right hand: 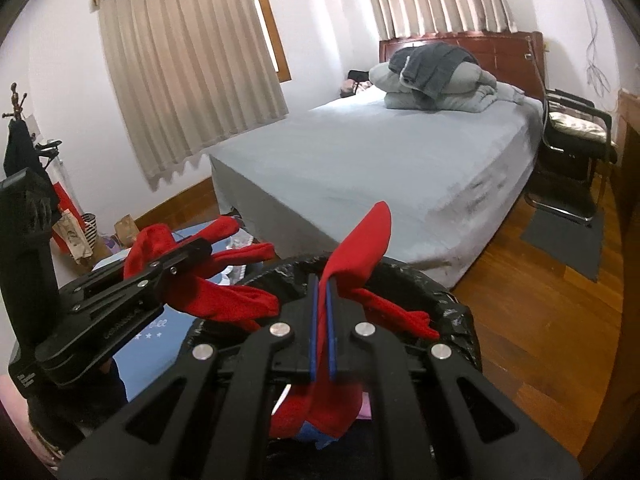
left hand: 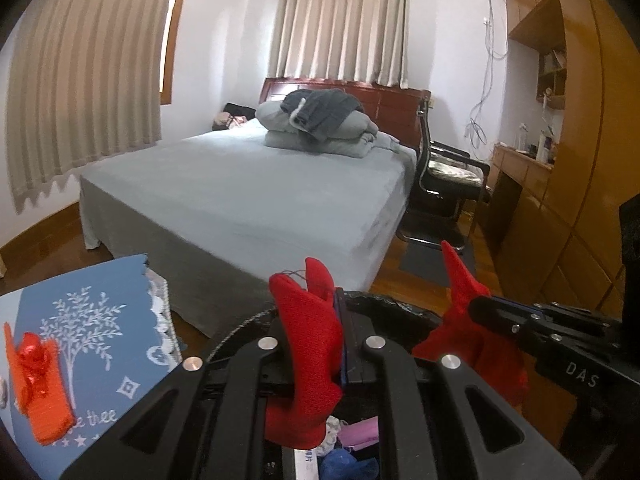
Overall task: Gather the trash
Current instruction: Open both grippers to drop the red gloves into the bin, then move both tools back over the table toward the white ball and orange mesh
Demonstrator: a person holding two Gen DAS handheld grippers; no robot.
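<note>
My left gripper [left hand: 340, 312] is shut on a piece of red cloth [left hand: 308, 320], which sticks up past the blue pads and hangs down below them. My right gripper [right hand: 322, 280] is shut on red cloth [right hand: 368, 232] too. Each gripper shows in the other's view: the right gripper [left hand: 476, 306] at the right, the left gripper [right hand: 204, 248] at the left. Both hover over a bin lined with a black bag [right hand: 440, 292], whose rim [left hand: 392, 300] lies just beyond the fingers. Purple, blue and white scraps [left hand: 352, 440] lie inside. I cannot tell whether the red pieces are joined.
A blue tree-print tablecloth [left hand: 100, 340] at the left carries an orange-red wrapper [left hand: 40, 392]. Beyond the bin stands a grey bed [left hand: 260, 184] with folded bedding. A black chair [left hand: 444, 176], wooden cabinets [left hand: 580, 160] and a dark mat [right hand: 568, 240] are at the right; paper bags [right hand: 76, 236] at the far left.
</note>
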